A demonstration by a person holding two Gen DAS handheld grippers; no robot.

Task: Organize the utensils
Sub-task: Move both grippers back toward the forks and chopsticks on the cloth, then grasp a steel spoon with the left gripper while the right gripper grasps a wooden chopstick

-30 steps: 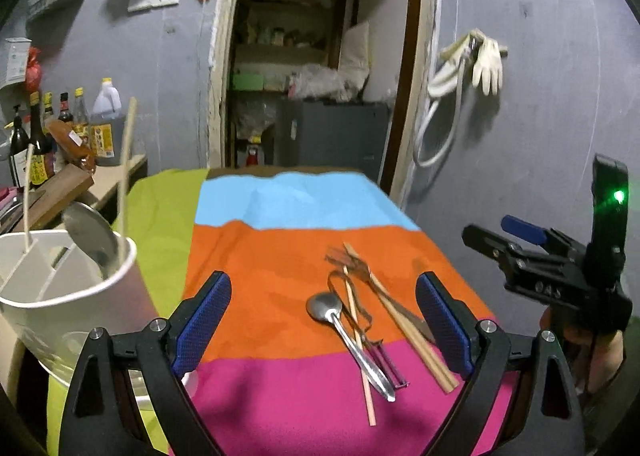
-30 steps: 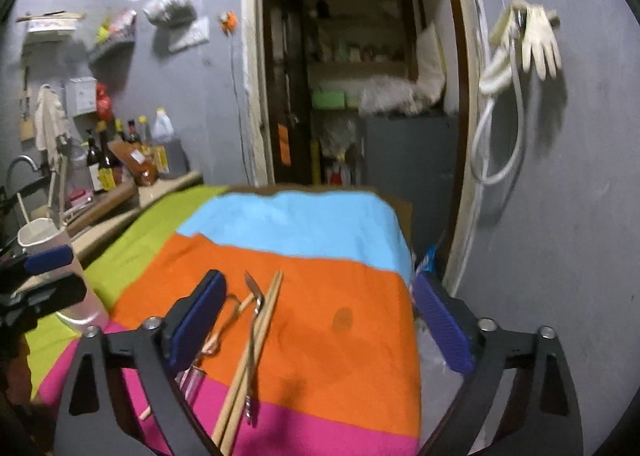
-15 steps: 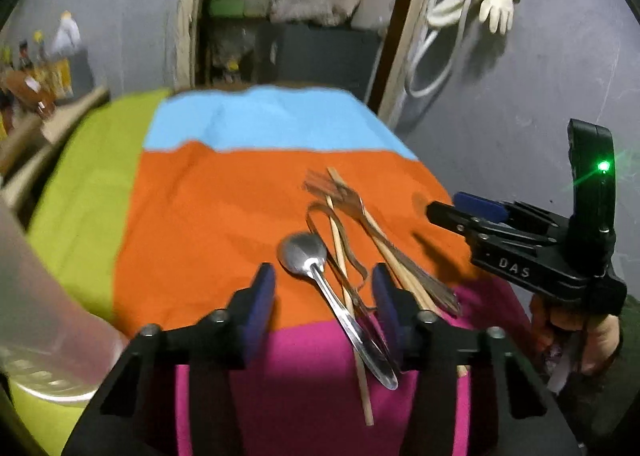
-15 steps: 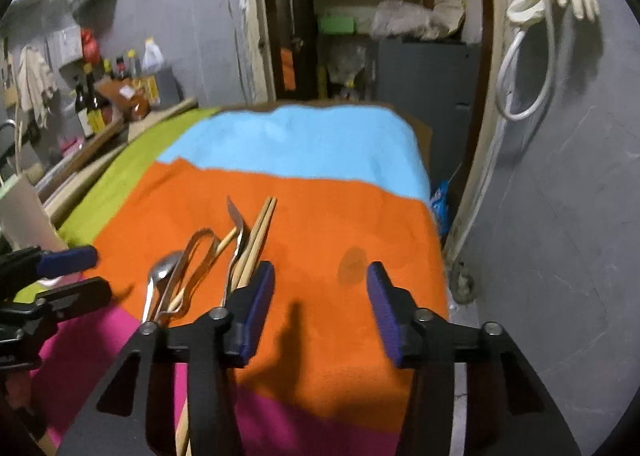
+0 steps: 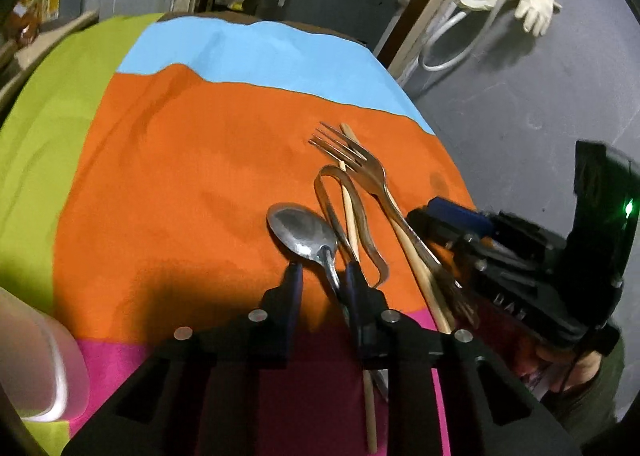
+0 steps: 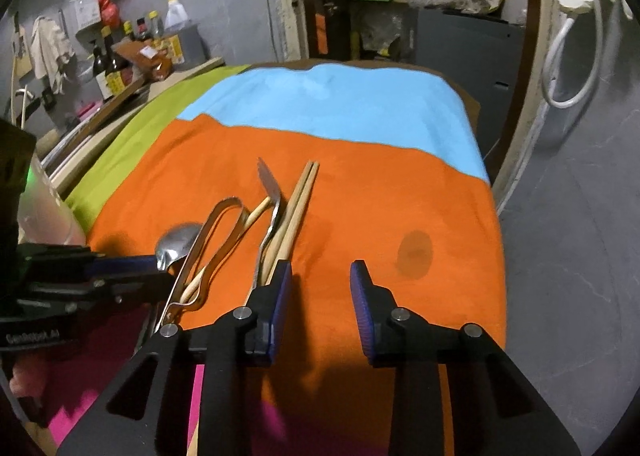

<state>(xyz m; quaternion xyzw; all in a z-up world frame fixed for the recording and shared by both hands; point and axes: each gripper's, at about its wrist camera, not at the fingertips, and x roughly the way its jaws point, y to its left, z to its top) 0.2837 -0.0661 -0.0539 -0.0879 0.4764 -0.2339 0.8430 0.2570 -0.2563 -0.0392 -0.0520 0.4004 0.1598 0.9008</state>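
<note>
A steel spoon [image 5: 303, 232], a looped metal peeler [image 5: 347, 212], a fork [image 5: 362, 170] and wooden chopsticks [image 5: 416, 268] lie bunched on the striped cloth [image 5: 180, 184]. My left gripper [image 5: 323, 280] is low over the cloth, its narrowed jaws on either side of the spoon's neck with a gap left. My right gripper [image 6: 318, 276] is partly open and empty, its left finger [image 6: 280, 284] beside the chopsticks [image 6: 298, 204] and fork [image 6: 272, 192]. The spoon bowl [image 6: 178, 242] and peeler [image 6: 218, 240] show in the right wrist view too.
The white utensil holder [image 5: 48, 368] stands at the cloth's near left edge. A side counter with bottles [image 6: 112, 72] runs along the left. A grey wall with a hose and gloves [image 5: 520, 4] is close on the right. A doorway [image 6: 400, 8] is behind the table.
Both grippers dropped toward the cloth and narrowed their jaws. The left one closed in around the spoon's neck; the right one came down next to the chopsticks and fork.
</note>
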